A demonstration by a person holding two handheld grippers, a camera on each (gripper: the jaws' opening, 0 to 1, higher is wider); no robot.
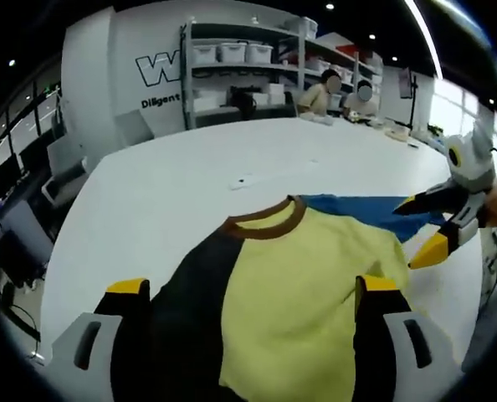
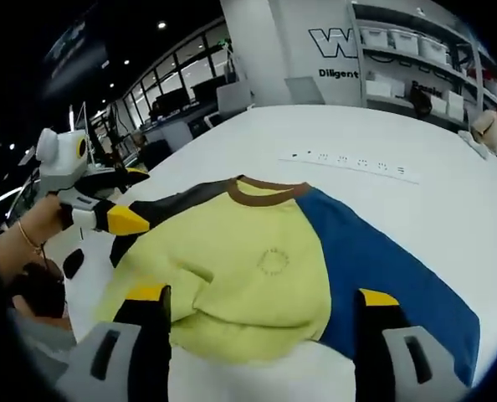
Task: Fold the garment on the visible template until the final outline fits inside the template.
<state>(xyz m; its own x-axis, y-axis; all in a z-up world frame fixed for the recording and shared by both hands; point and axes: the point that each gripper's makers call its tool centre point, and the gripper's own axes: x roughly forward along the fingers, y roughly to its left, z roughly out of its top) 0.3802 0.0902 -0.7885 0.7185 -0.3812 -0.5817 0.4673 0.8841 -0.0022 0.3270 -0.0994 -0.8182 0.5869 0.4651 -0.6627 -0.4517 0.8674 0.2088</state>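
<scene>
A garment with a yellow body [image 1: 303, 289], a brown collar [image 1: 265, 224], a dark sleeve [image 1: 186, 293] and a blue sleeve [image 1: 366, 211] lies spread on the white table [image 1: 173, 184]. My left gripper [image 1: 254, 289] hovers open over its near part, one jaw above the dark sleeve and one above the yellow body. My right gripper [image 1: 420, 228] enters from the right, open, its jaws beside the end of the blue sleeve. In the right gripper view the yellow body [image 2: 240, 264] and blue sleeve [image 2: 382, 276] lie under my open right gripper [image 2: 263, 297]. The left gripper [image 2: 130, 198], held by a hand [image 2: 18, 239], stands open at the dark sleeve [image 2: 177, 201].
A white power strip [image 2: 349, 163] lies on the table beyond the collar. Shelves with white bins [image 1: 232, 54] stand at the back, with people seated near them [image 1: 320, 96]. The table's edge runs close on the left [image 1: 64, 260].
</scene>
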